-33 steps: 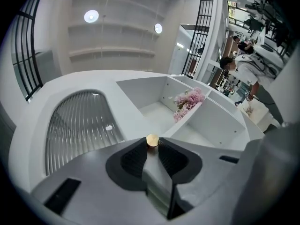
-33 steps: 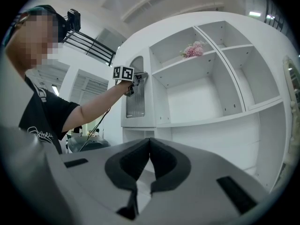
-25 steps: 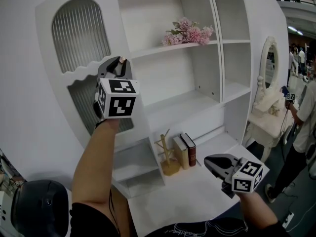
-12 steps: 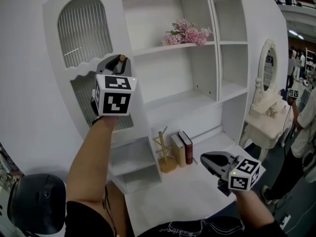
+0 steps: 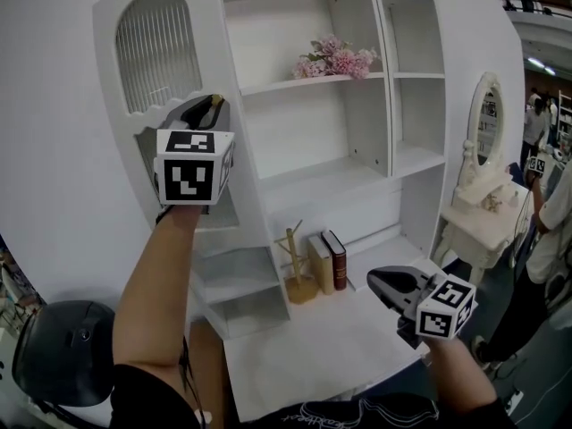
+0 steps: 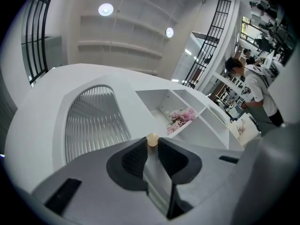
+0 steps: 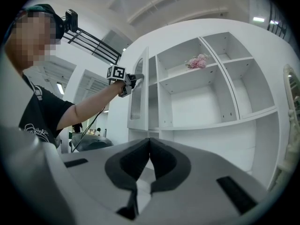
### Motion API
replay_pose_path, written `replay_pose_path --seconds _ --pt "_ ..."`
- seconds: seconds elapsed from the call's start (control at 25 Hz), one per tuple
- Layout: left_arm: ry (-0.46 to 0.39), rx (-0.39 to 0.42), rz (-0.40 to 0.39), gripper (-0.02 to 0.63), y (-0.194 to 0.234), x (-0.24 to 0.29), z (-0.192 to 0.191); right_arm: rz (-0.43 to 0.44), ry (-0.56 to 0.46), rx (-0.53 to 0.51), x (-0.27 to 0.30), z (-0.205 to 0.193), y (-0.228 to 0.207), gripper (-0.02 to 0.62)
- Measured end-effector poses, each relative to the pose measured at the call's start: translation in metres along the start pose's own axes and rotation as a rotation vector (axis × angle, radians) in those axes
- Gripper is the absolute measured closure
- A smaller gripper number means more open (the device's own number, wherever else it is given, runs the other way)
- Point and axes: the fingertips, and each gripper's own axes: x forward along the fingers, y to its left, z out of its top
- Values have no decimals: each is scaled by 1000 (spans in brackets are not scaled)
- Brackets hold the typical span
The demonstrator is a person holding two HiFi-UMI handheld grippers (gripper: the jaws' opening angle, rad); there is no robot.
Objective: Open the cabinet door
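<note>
The white cabinet door has an arched pane of ribbed glass and stands swung partway out from the shelf unit. My left gripper is shut on the door's small beige knob, which sticks up between the dark pads. In the right gripper view, the door shows edge-on with the left gripper at its edge. My right gripper hovers low over the white desk top, its jaws shut on nothing.
Pink flowers lie on an upper shelf. Books and a small wooden stand sit at the back of the desk. A white vanity with an oval mirror and a person are at the right, a dark rounded object at lower left.
The door has swung further open towards the left, my left gripper moving left with the knob. More of the small shelves behind it shows. The right gripper has shifted only slightly.
</note>
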Motion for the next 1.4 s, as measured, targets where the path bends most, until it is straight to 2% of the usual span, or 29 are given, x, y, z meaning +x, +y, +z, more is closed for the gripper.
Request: replay_pose_path --seconds 0.48,1.0,1.28,1.4 --pt "-19 -132 -32 532 10 -57 17 -8 11 49 -40 -22 8 591" --pt "-36 -266 -20 529 35 -114 29 82 25 85 -62 -55 44 591" --pt "-31 -291 -20 528 46 -136 28 124 18 87 -67 -55 66 591" --pt "-40 -298 -49 528 53 -146 29 126 14 108 -66 -53 69 591"
